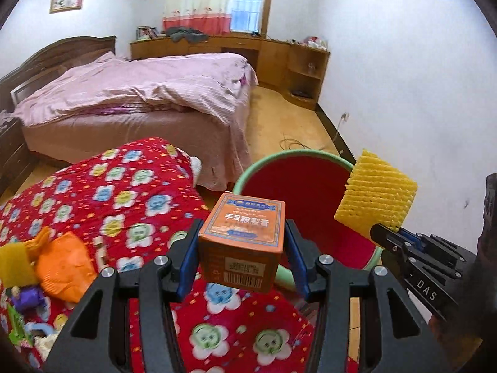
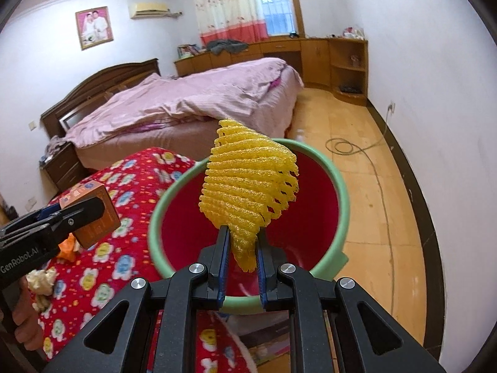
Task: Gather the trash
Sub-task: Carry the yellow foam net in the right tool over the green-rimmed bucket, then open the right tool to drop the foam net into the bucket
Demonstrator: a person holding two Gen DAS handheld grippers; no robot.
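Evidently both pieces were carried toward the red bin [image 2: 313,211] for dropping: one orange box [image 1: 245,233] was pinched by the left tongs [image 1: 242,248] beside its green rim, one yellow foam net [image 2: 248,192] by the right tongs [image 2: 242,261] over its mouth. At least three more scraps lay on the red quilt [image 1: 124,192].

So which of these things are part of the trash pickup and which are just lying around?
Part of the job:
orange box in left claw
yellow foam net in right claw
red bin
orange wrapper

Lying about:
pink bed
floor cable
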